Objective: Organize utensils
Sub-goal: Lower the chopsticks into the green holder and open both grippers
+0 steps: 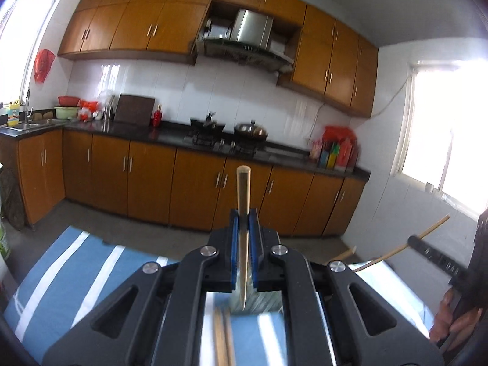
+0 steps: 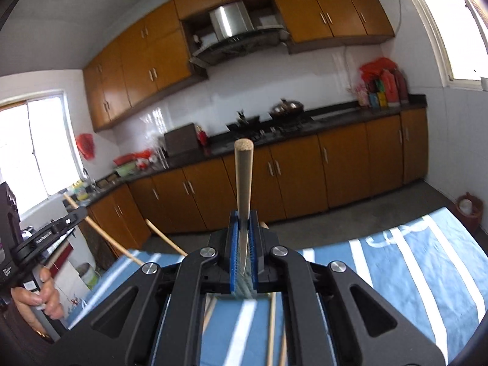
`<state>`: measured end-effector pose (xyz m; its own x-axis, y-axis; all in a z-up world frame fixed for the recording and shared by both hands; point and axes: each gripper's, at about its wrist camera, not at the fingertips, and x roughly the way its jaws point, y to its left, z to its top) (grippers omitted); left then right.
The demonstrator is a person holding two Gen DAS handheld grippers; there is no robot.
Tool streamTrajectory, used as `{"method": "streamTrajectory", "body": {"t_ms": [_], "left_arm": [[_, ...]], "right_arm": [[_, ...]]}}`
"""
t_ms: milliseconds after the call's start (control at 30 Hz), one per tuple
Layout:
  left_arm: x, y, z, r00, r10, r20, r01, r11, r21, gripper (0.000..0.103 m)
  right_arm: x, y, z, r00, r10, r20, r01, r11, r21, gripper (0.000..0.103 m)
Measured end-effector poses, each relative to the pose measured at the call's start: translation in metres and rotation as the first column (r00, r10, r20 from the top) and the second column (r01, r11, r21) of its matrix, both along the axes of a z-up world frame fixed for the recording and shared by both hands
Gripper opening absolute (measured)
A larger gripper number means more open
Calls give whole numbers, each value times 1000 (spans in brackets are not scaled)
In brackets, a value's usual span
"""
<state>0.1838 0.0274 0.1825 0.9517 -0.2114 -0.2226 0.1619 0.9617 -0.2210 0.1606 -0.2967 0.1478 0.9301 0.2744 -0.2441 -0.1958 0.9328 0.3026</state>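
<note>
My left gripper [image 1: 243, 218] is shut on a wooden chopstick [image 1: 243, 189] that points up and forward between its blue pads, above the blue-and-white striped cloth [image 1: 76, 256]. My right gripper [image 2: 243, 216] is shut on another wooden chopstick [image 2: 243, 177], held the same way. Two loose chopsticks [image 1: 224, 338] lie on the cloth under the left gripper. More chopsticks [image 2: 271, 332] lie on the cloth under the right gripper. The right gripper with its stick also shows at the right edge of the left wrist view [image 1: 427, 238], and the left one shows at the left edge of the right wrist view [image 2: 61, 222].
A kitchen counter [image 1: 170, 134] with orange cabinets, a stove, a wok [image 1: 251, 131] and a sink [image 1: 27, 126] runs along the far wall. A range hood [image 1: 244, 42] hangs above. A small bin [image 2: 469, 210] stands on the floor at the right.
</note>
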Motion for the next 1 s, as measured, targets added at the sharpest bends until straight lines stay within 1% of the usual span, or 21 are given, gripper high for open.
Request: {"method": "streamTrajectory", "body": {"t_ms": [67, 133, 233, 333, 400, 567, 767, 833, 1000], "left_arm": [[5, -9, 12, 999, 13, 44, -13, 1000, -15, 8], [14, -17, 20, 996, 38, 82, -36, 999, -21, 8], [30, -28, 21, 993, 59, 98, -56, 998, -37, 8], [51, -35, 11, 994, 70, 80, -67, 997, -34, 8], [64, -39, 1, 996, 74, 58, -73, 997, -20, 8], [91, -39, -31, 997, 68, -24, -69, 997, -21, 8], [108, -41, -53, 996, 56, -73, -56, 998, 0, 8], [109, -39, -60, 995, 57, -83, -57, 998, 4, 8], [113, -33, -67, 993, 58, -107, -59, 998, -1, 8]], "right_arm": [[8, 7, 6, 1000, -5, 25, 6, 1000, -5, 7], [20, 11, 8, 999, -7, 31, 8, 1000, -9, 7], [42, 17, 3, 1000, -12, 11, 13, 1000, -16, 7], [59, 22, -6, 1000, -19, -24, 18, 999, -32, 7], [73, 24, -16, 998, -16, -65, 14, 999, -32, 7], [93, 27, -38, 990, -3, -144, -2, 999, -32, 7], [104, 34, -52, 983, 4, -185, -14, 999, -53, 7], [108, 36, -52, 981, 3, -192, -14, 998, -54, 7], [114, 37, -55, 979, -7, -203, -8, 998, -69, 8]]}}
